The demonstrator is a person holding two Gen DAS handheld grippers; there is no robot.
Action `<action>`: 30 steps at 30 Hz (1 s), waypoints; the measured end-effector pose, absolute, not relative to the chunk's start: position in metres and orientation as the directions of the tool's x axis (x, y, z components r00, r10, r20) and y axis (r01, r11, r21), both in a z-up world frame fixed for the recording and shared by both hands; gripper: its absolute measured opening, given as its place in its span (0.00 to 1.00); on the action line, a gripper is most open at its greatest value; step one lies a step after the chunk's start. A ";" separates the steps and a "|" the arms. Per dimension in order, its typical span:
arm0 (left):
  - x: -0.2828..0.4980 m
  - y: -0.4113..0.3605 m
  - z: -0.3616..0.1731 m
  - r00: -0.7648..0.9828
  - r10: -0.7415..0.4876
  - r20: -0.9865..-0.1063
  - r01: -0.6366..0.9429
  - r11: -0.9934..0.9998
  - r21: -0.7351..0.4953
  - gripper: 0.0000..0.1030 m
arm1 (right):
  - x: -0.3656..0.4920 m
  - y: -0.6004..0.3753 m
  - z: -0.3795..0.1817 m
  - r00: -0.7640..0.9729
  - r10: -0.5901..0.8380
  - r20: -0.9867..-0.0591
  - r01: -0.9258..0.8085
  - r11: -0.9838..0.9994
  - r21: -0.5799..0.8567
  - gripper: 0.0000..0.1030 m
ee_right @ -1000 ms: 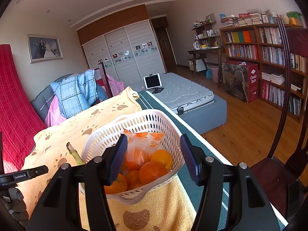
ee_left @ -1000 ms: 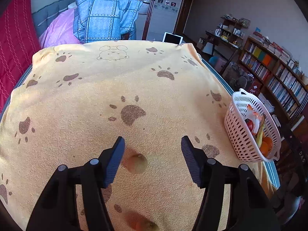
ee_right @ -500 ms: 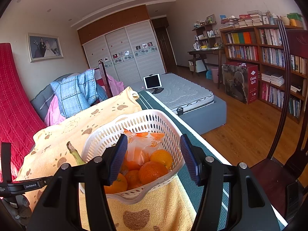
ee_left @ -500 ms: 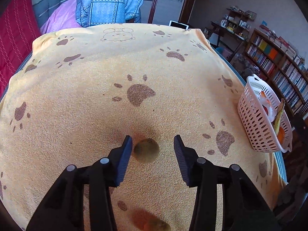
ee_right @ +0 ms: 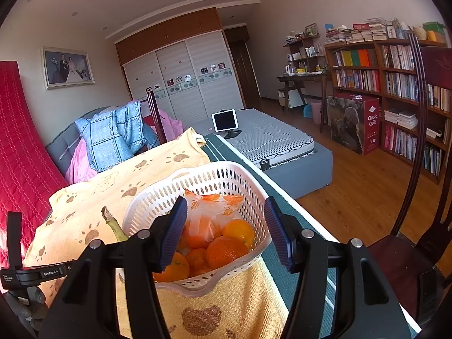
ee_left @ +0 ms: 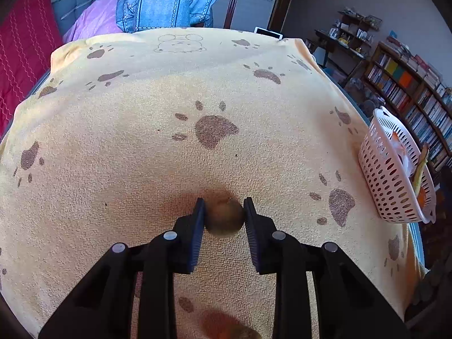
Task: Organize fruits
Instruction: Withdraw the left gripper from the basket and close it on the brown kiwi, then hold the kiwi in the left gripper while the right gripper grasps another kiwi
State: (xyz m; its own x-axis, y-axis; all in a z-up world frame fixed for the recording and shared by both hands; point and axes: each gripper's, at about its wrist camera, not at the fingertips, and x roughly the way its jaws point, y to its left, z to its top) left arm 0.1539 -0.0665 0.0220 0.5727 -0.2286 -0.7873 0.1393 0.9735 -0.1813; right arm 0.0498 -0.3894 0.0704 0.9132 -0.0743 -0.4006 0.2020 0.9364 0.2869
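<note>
My left gripper (ee_left: pixel 223 212) is shut on a brown kiwi (ee_left: pixel 224 218) that rests on the yellow paw-print towel (ee_left: pixel 141 141). A second brownish fruit (ee_left: pixel 231 329) lies blurred at the bottom edge, behind the fingers. The white perforated basket (ee_left: pixel 392 175) stands at the table's right edge. In the right wrist view the same basket (ee_right: pixel 209 180) holds several oranges (ee_right: pixel 226 250), a plastic bag (ee_right: pixel 209 214) and a banana stem (ee_right: pixel 111 224). My right gripper (ee_right: pixel 226 227) is open and empty, hovering just above the basket.
The towel covers the whole table, whose right edge (ee_right: pixel 282 195) drops off beside the basket. A dark wooden chair (ee_right: pixel 418 147) stands at the right. A bed (ee_right: pixel 268 141), a bookshelf (ee_right: pixel 395 84) and a chair draped with blue cloth (ee_left: pixel 166 0) lie beyond.
My left gripper moved forward and down over the kiwi and closed its fingers on it. The right gripper and the basket have not moved.
</note>
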 end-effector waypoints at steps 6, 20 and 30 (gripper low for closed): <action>0.150 -0.056 0.033 0.607 -0.234 -0.759 0.119 0.972 -0.204 0.27 | 0.030 -0.373 0.082 0.930 -0.044 -0.366 0.151 0.951 0.269 0.57; 0.134 -0.042 0.060 0.694 -0.177 -0.698 0.080 0.982 -0.169 0.27 | 0.010 -0.273 0.082 0.783 0.409 -0.470 -0.341 0.913 0.226 0.57; 0.123 -0.025 0.068 0.730 -0.113 -0.675 0.030 0.991 -0.133 0.27 | 0.023 -0.212 0.051 0.554 0.523 -0.647 -0.507 0.829 0.236 0.56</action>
State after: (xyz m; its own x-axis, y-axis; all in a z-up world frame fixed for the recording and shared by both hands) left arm 0.1234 -0.0252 0.0678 0.7295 -0.1126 -0.6746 0.0296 0.9906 -0.1334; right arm 0.0229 -0.2124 0.0509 0.5543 0.5233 -0.6472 -0.5070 0.8290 0.2361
